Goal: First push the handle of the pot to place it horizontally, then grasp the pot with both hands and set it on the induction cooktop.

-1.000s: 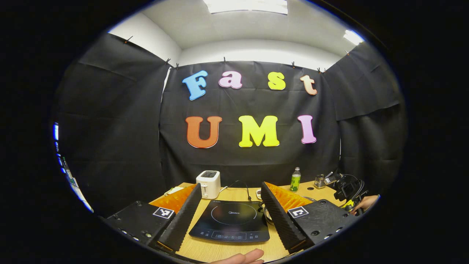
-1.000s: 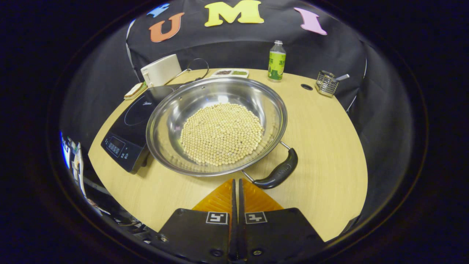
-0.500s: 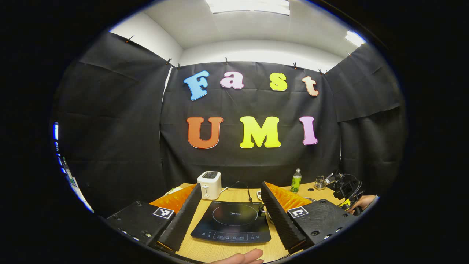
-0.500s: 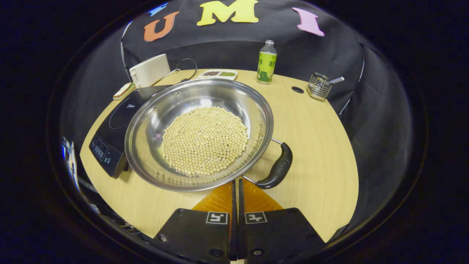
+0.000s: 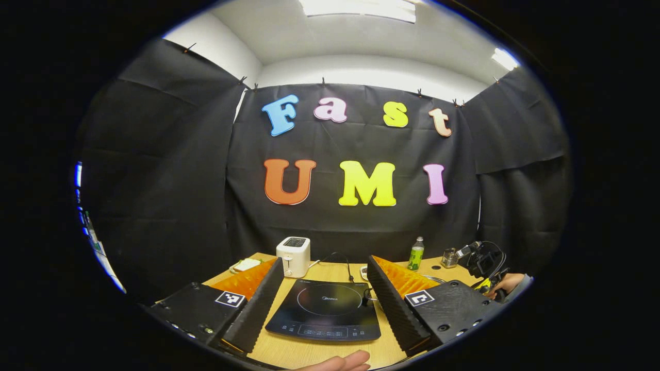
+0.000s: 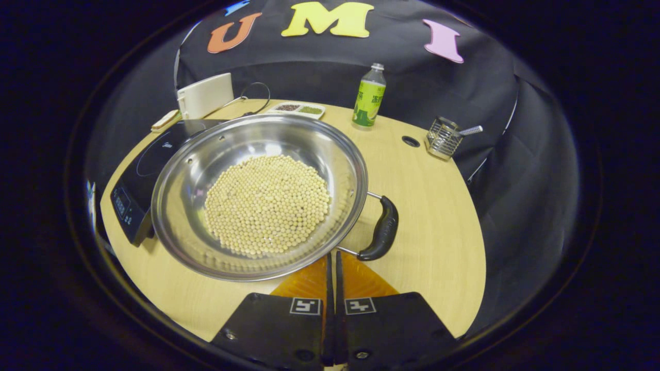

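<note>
The right claw [image 6: 332, 260], fingers pressed together on nothing, sits at the pot's [image 6: 260, 193] near rim beside the handle [image 6: 380, 232]. Best to nudge sideways against the handle's lower end, slowly, so the beans [image 6: 268, 203] stay put. The left claw [image 5: 325, 288] waits spread apart over the cooktop [image 5: 325, 309] on the counter [image 6: 433, 206].

Left gripper [image 5: 322, 304] wide apart; right gripper [image 6: 332, 268] fingers pressed together
</note>
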